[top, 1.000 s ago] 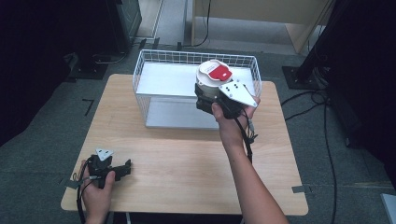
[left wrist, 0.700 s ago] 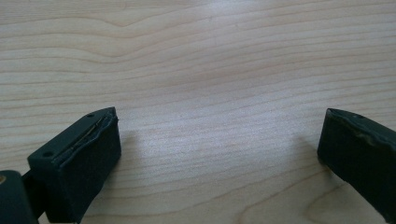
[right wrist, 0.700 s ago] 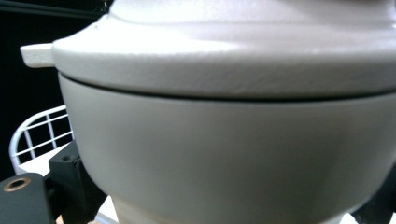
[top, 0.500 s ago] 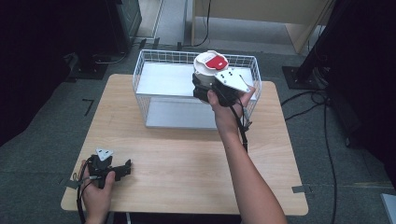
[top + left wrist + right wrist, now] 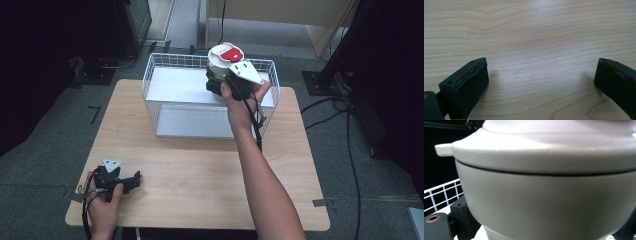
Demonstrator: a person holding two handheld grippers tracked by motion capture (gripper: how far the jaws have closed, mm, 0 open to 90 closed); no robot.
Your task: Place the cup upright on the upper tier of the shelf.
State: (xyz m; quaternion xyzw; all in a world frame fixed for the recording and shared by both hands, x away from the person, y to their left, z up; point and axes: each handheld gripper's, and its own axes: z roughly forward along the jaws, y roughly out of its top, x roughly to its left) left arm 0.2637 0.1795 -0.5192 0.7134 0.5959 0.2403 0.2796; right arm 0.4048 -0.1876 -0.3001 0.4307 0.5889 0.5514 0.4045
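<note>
A white lidded container (image 5: 221,59) with a red patch on its lid is held over the white wire basket (image 5: 165,62), near its back right part. My right gripper (image 5: 216,85) is shut on the container's lower body; up close the container (image 5: 544,192) spans the right gripper view, with a black jaw at each bottom corner. My left gripper (image 5: 131,181) rests on the wooden table (image 5: 200,165) at the front left, jaws wide apart. Between its fingertips (image 5: 469,85) lies bare wood (image 5: 539,50).
The wire basket has a white floor (image 5: 192,122) and a raised white shelf (image 5: 175,85) inside. Dark equipment and cables stand on the floor beyond the table, and a wooden cabinet at the back right.
My right gripper has carried the container a little left and farther back over the basket. The left gripper has stayed put.
</note>
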